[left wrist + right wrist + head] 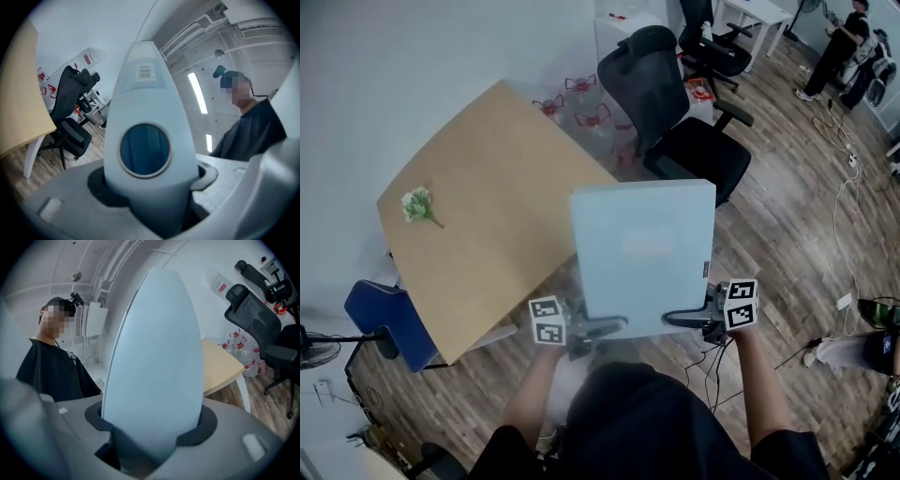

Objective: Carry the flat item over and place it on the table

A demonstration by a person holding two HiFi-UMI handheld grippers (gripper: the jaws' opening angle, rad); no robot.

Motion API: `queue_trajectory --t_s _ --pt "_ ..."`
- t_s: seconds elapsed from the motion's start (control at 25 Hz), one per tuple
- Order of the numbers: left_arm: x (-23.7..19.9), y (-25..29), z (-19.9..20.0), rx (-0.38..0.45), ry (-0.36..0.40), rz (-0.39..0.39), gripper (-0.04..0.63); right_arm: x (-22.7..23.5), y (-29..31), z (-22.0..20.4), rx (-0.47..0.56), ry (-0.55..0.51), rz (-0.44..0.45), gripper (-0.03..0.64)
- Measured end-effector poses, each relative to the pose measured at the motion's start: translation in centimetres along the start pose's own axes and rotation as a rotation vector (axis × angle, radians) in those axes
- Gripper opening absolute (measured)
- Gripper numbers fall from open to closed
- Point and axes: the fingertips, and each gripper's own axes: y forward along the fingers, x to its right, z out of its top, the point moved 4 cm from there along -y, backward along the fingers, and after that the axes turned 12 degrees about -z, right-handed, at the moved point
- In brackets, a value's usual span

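Pale wood fills the upper left of my head view: the desk (487, 244), bare but for a small sprig of flowers (419, 204) near its left corner. I judge that is where the load belongs, so the coming move runs leftward and up the frame.

Next across, my left gripper (602, 326) has its jaws clamped on the lower left corner of the flat item (642, 248), a pale blue panel. In the left gripper view the flat item (146, 93) rises straight out from between the jaws.

It sits mid-frame, held in the air. Its long axis runs away from me up the frame, and I hold it by its near short edge. Its left long edge overlaps the desk's right edge in the picture, while most of it hangs over the wooden floor (787, 234). How high it rides above the desktop I cannot tell.

My right gripper (684, 319) is clamped on the lower right corner, and the right gripper view shows the flat item (154, 357) wedged between those jaws the same way. The left gripper is therefore nearer the desk and should lead.

At the upper right a black office chair (694, 150) stands just beside the desk's far right corner, near the flat item's far edge. I would mind it in the swing.
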Motion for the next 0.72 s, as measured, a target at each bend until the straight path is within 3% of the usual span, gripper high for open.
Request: queue_trajectory --t_s 0.36,0.72 --pt "-4.5 0.0 5.5 0.007 -0.034 -0.009 0.314 4.2 1.0 5.4 -0.015 0.042 -0.016 0.337" --pt "-6.4 -0.9 7.7 0.058 -0.007 0.057 0.314 7.0 2.7 8.4 -0.058 0.018 0.047 0.337"
